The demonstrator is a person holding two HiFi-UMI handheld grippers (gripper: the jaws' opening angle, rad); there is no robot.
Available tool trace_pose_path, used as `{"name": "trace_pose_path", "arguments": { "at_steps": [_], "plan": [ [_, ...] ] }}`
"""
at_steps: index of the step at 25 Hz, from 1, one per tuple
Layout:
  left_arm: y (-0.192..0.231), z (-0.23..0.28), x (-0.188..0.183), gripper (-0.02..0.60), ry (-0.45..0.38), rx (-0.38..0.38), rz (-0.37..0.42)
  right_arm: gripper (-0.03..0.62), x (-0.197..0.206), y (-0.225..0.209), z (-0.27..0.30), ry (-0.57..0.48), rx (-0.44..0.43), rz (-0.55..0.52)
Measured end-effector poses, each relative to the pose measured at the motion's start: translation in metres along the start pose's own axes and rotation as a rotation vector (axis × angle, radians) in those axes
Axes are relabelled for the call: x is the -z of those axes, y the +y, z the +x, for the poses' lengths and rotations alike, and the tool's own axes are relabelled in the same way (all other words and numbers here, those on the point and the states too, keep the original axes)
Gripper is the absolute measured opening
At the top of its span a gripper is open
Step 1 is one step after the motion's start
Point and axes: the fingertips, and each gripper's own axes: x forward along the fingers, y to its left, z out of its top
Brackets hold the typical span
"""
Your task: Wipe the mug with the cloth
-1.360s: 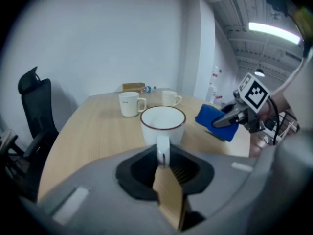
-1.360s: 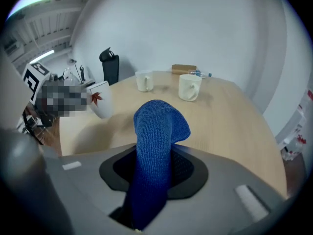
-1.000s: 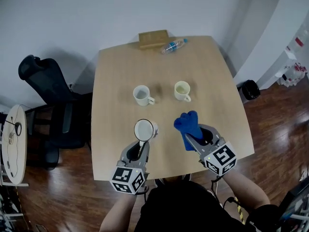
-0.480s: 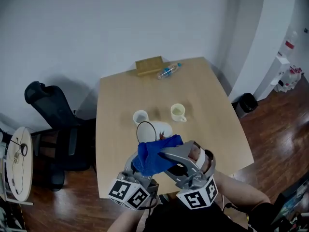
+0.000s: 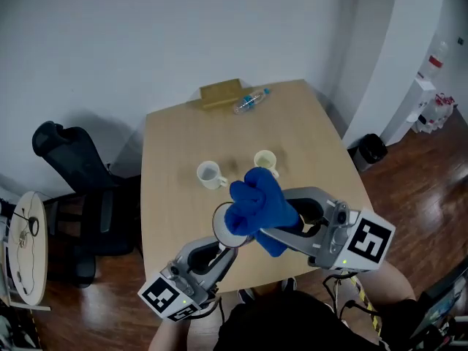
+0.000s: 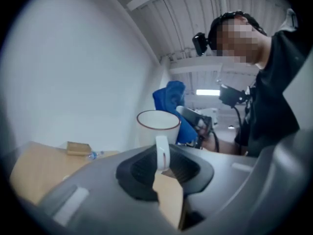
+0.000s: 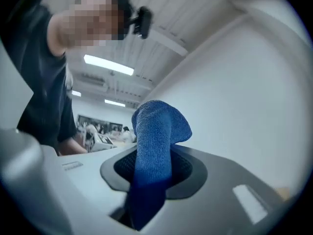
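My left gripper [image 5: 221, 248] is shut on the handle [image 6: 162, 152] of a white mug [image 5: 227, 225] with a brown rim and holds it up above the table's near edge. In the left gripper view the mug [image 6: 157, 127] stands upright beyond the jaws. A blue cloth [image 5: 259, 202] is bunched in my right gripper [image 5: 287, 227], which is shut on it. The cloth lies against the mug's right side and hides part of the rim. In the right gripper view the cloth [image 7: 154, 142] stands up between the pads, and the mug is not seen there.
Two more mugs [image 5: 209, 174] [image 5: 265, 160] stand on the wooden table [image 5: 322, 148]. A plastic bottle [image 5: 251, 99] and a wooden block [image 5: 219, 93] lie at its far edge. A black chair [image 5: 73, 167] stands to the left, a dark bin [image 5: 371, 151] to the right.
Both grippers have risen from the table. The cloth swung left across the mug and now sits against the mug's right side. The mug has been lifted higher.
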Motion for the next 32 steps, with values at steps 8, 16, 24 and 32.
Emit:
{"name": "trace_pose_path", "arguments": {
  "at_steps": [8, 16, 24, 32],
  "plan": [
    [-0.078, -0.024, 0.009, 0.063, 0.101, 0.439, -0.024, 0.121, 0.018, 0.009, -0.015, -0.093, -0.657, 0.667],
    [-0.135, -0.021, 0.008, 0.064, 0.062, 0.662, -0.062, 0.120, 0.044, 0.063, -0.015, -0.197, -1.105, 1.213],
    [-0.135, -0.013, 0.002, 0.064, 0.007, 0.595, -0.069, 0.120, 0.049, 0.060, -0.008, -0.245, -1.042, 1.201],
    [-0.020, 0.004, -0.043, 0.063, -0.203, 0.002, -0.154, 0.120, -0.039, -0.078, -0.057, -0.412, 0.059, 0.307]
  ]
}}
